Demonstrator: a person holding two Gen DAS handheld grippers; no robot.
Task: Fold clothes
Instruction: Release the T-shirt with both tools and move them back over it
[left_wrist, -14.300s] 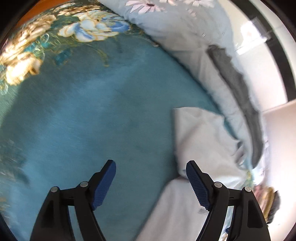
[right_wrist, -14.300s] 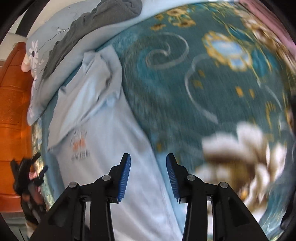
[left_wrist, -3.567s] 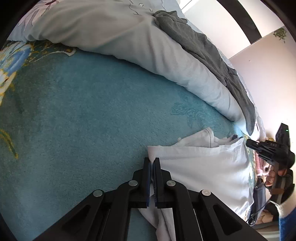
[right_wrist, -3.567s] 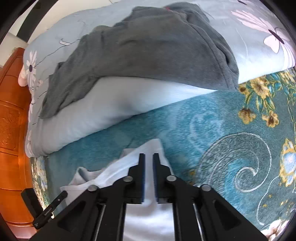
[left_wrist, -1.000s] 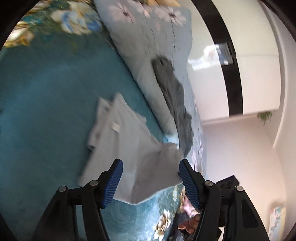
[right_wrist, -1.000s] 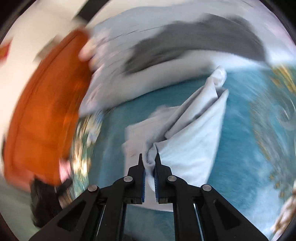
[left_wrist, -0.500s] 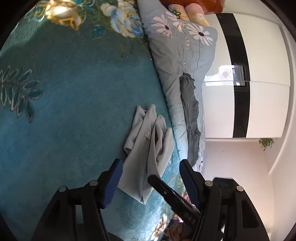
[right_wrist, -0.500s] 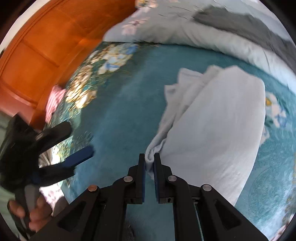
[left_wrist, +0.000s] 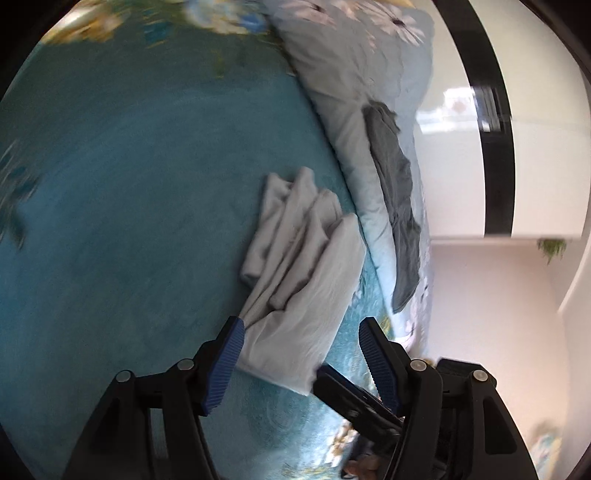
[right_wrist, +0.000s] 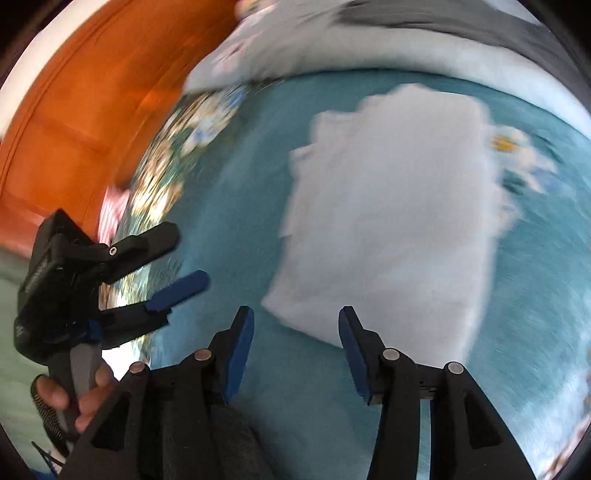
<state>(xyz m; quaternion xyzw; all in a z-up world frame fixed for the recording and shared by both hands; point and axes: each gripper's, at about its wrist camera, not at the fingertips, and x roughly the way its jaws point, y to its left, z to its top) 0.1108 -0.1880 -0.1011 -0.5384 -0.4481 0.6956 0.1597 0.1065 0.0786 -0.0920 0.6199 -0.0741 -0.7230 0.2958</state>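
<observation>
A pale blue garment (left_wrist: 303, 284) lies folded into a rough rectangle on the teal bedspread (left_wrist: 129, 206); it also shows in the right wrist view (right_wrist: 391, 206), blurred by motion. My left gripper (left_wrist: 301, 345) is open and empty, held above the garment's near edge. My right gripper (right_wrist: 297, 328) is open and empty, just short of the garment's near edge. The left gripper also shows in the right wrist view (right_wrist: 173, 258), open, at the left. A black finger of the right gripper (left_wrist: 351, 398) shows low in the left wrist view.
A pale floral duvet (left_wrist: 354, 85) with a dark grey garment (left_wrist: 395, 166) on it lies along the bed's far side. An orange wooden headboard (right_wrist: 81, 110) stands at the left. White wardrobe doors with a black strip (left_wrist: 495, 122) stand beyond the bed.
My right gripper has opened and let go of the garment's edge, and the garment now lies flat. My left gripper stays open and has moved closer to the garment.
</observation>
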